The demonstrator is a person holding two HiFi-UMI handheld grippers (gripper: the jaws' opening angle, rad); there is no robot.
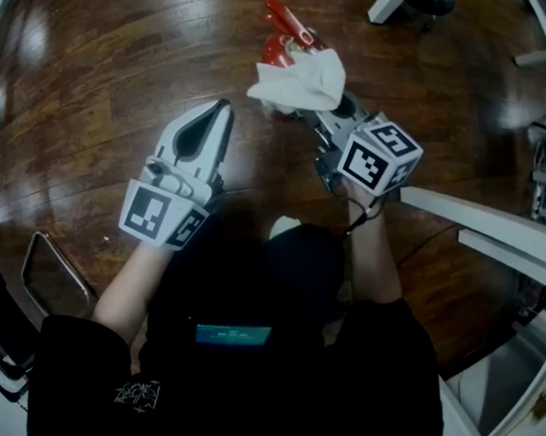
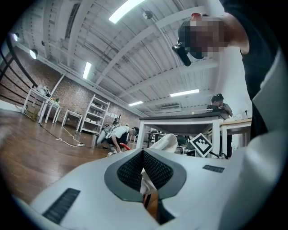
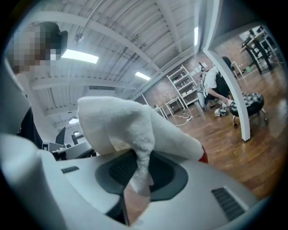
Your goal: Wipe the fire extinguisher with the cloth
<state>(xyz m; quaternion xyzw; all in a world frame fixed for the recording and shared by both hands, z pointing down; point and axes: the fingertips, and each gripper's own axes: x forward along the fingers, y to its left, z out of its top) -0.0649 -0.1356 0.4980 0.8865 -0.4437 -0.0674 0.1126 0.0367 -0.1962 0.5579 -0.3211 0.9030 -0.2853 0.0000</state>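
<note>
the right tongs (image 1: 312,110) are clamping closed on a fold of the fluffy white cloth (image 1: 301,76), which is draping over the handle end of the red metal fire extinguisher (image 1: 286,33) on the dark wooden floor (image 1: 96,76). the left tongs (image 1: 221,116) are idling closed and empty, well to the left of it (they could be steadying the body). for a clean wipe, i judge the cloth should be pressing flat and sweeping slowly, without snagging the levers.

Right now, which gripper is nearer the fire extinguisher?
Right. The right gripper, jaws shut on the cloth, holds it over the fire extinguisher. The left gripper, jaws shut on nothing, hangs off to the extinguisher's left, nearer the person.
</note>
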